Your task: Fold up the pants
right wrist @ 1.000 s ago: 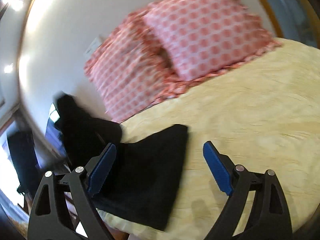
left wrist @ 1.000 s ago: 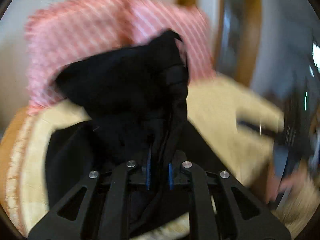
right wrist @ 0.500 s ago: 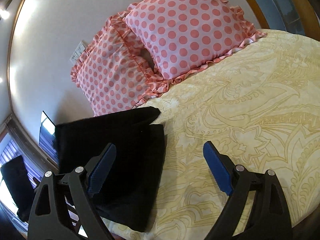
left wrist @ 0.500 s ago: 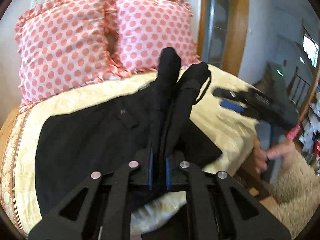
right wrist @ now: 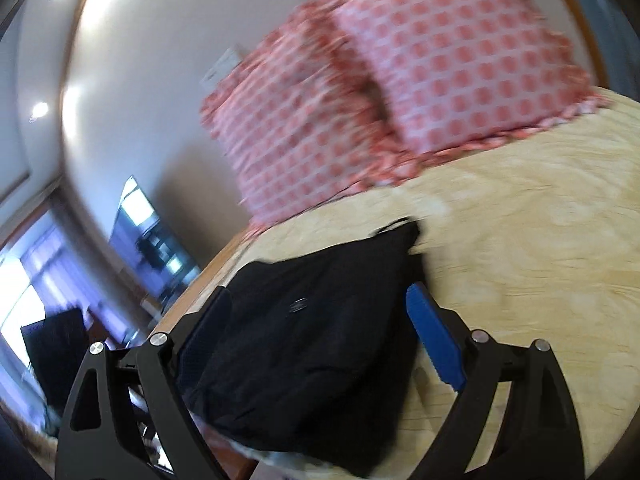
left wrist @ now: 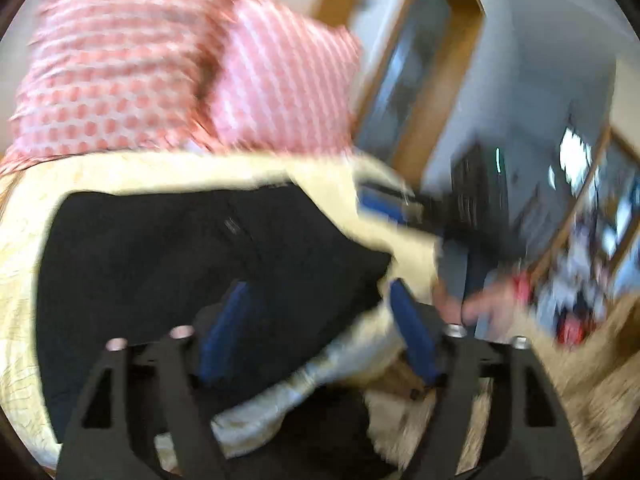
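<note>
Nearest in the left wrist view, the left gripper (left wrist: 320,320) has its blue-padded fingers (left wrist: 224,328) spread wide apart with nothing between them; the left pad hangs over black cloth, the right one over the edge of the bed. The view is blurred.

Just past the fingers, the pants (left wrist: 168,264) lie flat in a dark folded pile on the yellow patterned bed cover (left wrist: 24,280), near the bed's front edge. A small label shows on the cloth.

To the right, beyond the bed corner, the right gripper (left wrist: 396,204) shows as a blurred dark and blue shape, with the person's hand (left wrist: 476,304) below it.

In the right wrist view, the right gripper (right wrist: 320,320) is also wide open and holds nothing. Its fingers (right wrist: 434,340) straddle the pants (right wrist: 312,332), which lie at the corner of the bed cover (right wrist: 520,248), one corner of the cloth pointing toward the pillows.

Farther back, two pink pillows (right wrist: 448,52) with red dots lean against the white wall (right wrist: 152,80) at the head of the bed. A wooden door frame (left wrist: 436,92) stands to the right of the pillows (left wrist: 120,80) in the left wrist view.
</note>
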